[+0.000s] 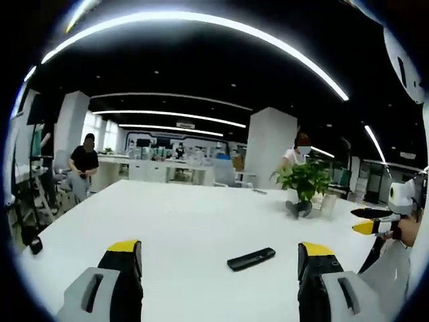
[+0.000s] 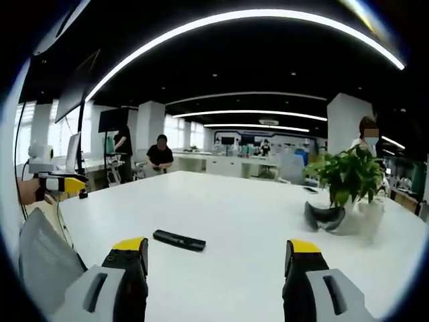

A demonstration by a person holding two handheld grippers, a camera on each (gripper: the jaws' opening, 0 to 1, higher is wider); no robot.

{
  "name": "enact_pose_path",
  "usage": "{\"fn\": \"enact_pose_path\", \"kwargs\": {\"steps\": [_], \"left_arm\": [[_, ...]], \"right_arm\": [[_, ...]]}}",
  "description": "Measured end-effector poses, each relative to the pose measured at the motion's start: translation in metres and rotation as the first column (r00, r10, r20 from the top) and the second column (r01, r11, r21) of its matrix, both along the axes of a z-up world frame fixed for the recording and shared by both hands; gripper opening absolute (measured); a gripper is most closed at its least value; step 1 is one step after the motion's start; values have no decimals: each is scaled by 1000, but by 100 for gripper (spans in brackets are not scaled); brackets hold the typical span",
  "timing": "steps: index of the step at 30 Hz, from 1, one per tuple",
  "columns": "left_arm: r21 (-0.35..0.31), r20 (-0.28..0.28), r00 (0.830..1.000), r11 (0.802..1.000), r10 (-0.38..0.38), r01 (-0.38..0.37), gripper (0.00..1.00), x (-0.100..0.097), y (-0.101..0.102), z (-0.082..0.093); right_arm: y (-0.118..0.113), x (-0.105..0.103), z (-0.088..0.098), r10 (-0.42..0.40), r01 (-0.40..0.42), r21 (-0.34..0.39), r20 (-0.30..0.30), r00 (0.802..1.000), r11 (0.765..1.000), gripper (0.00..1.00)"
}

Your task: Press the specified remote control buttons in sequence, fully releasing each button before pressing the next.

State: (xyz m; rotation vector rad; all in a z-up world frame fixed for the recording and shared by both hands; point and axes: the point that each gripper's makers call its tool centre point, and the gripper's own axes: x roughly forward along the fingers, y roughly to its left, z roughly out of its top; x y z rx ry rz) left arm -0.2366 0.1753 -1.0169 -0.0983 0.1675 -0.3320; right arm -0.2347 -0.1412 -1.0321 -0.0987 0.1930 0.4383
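Note:
A black remote control lies flat on the white table, between and a little beyond the yellow-tipped jaws of my left gripper, which stands open with nothing in it. In the right gripper view the same remote lies ahead of the left jaw of my right gripper, also open and empty. The right gripper enters the left gripper view at the right edge, and the left gripper enters the right gripper view at the left edge.
A potted green plant stands on the table with a dark object at its base. A small black thing sits near the table's left edge. A mesh chair back is close at the left. People stand at benches behind.

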Motion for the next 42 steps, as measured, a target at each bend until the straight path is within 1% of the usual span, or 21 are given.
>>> {"fn": "enact_pose_path", "kwargs": {"steps": [6,9,10,14,15,17,18,21,25,26,27,28,29,30,31,33,34,37,38,41,42], "left_arm": [[11,-116,985,992,-126,128,99,23,-27,-19],[-63,-181,960,976,-215,207,99,35,-46,-31],[-57,-189,956,974,-226,219,99,39,-48,-34],[57,-282,907,938,-312,341,99,53,-65,-60],[83,-317,886,921,-338,381,99,55,-70,-68],[120,-327,874,901,-360,416,99,64,-75,-75],[134,-344,859,886,-378,444,99,67,-79,-80],[166,-446,796,837,-409,522,99,78,-87,-104],[205,-474,755,777,-453,595,99,96,-97,-117],[225,-501,733,749,-459,623,99,99,-98,-123],[240,-521,722,734,-455,636,99,101,-98,-128],[261,-544,696,694,-469,671,92,103,-100,-133],[266,-570,672,668,-472,695,82,103,-101,-137],[267,-597,655,654,-464,707,75,106,-101,-141],[269,-593,651,646,-474,715,75,109,-105,-143],[265,-610,625,619,-486,740,80,111,-111,-148],[264,-623,609,601,-491,754,79,112,-113,-150],[281,-652,583,560,-484,779,74,118,-116,-159],[283,-660,576,550,-483,786,74,120,-117,-161],[265,-715,527,518,-460,813,70,123,-118,-171],[270,-717,525,512,-458,815,68,125,-118,-172]], "right_arm": [[7,3,-6,52,-52,6,-44,998,999,81],[9,5,-9,64,-62,28,-74,995,998,77],[9,6,-10,64,-62,29,-79,995,998,76],[9,7,-17,78,-76,24,-117,990,997,77],[9,7,-18,84,-81,23,-121,989,996,77],[8,6,-21,89,-87,24,-140,986,996,77],[9,5,-24,96,-94,26,-158,983,995,78],[4,4,-33,90,-94,-14,-189,978,995,79],[-3,1,-35,81,-87,-24,-201,976,996,70],[-5,1,-35,79,-85,-21,-202,976,996,70],[-7,2,-35,73,-78,-16,-204,976,997,72],[-9,3,-36,65,-70,-16,-203,977,997,75],[-11,3,-35,59,-64,-18,-199,978,998,77],[-13,3,-36,55,-61,-21,-199,978,998,78],[-14,3,-36,53,-59,-24,-198,979,998,76],[-17,3,-36,44,-52,-35,-201,979,998,74],[-18,3,-36,40,-49,-38,-204,978,998,73],[-21,1,-38,33,-44,-49,-215,976,998,69],[-22,1,-38,28,-40,-51,-218,976,998,68],[-23,-2,-39,29,-37,-29,-243,970,999,64],[-25,-2,-40,22,-28,-19,-253,967,999,63]]}}
